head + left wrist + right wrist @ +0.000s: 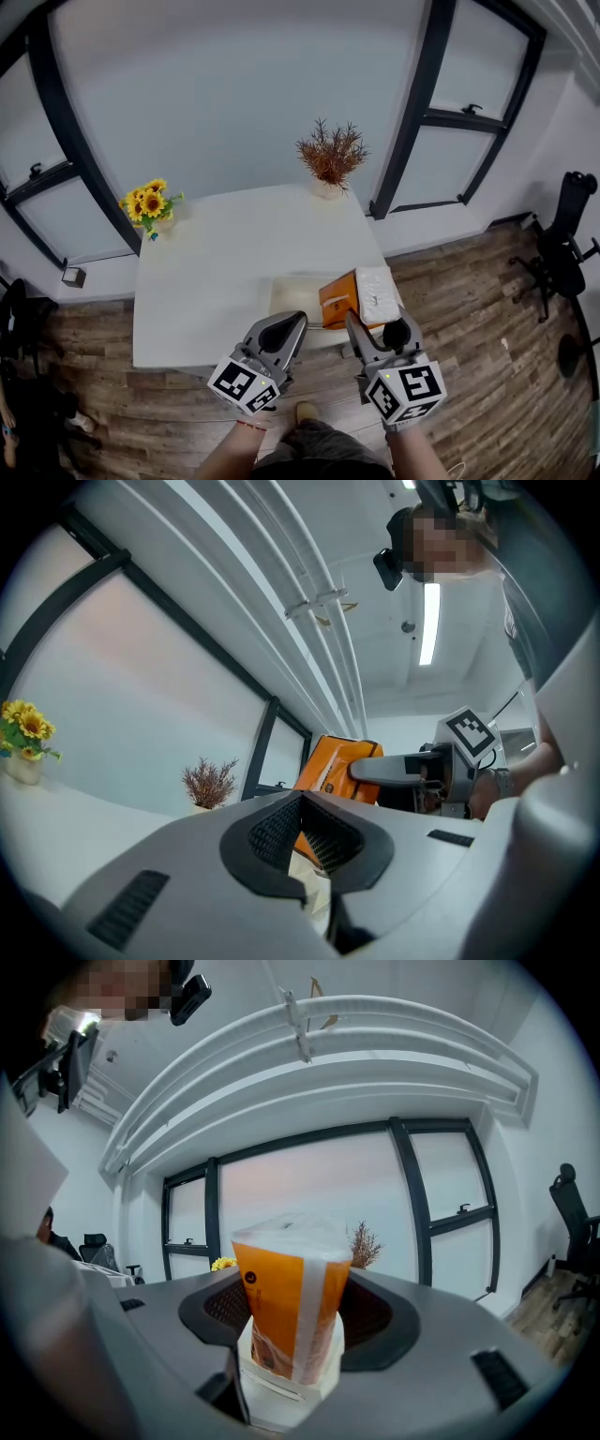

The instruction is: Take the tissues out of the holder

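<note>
The orange tissue pack (339, 298) lies near the white table's (216, 281) front right edge, white along its right side. My right gripper (377, 324) is shut on it, one jaw on each side. In the right gripper view the pack (286, 1307) stands between the jaws, its near end in a white holder (281, 1393). My left gripper (292, 324) is left of the pack, jaws together, tip at the near edge of a pale flat rectangle (292, 295). In the left gripper view the pack (328, 764) shows past the shut tips (302, 803), with a right finger (389, 766) along it.
A small vase of sunflowers (150, 206) stands at the table's back left and a pot of dried reddish twigs (330, 159) at the back middle. Windows with dark frames lie behind. A black office chair (562, 246) is on the wood floor at right.
</note>
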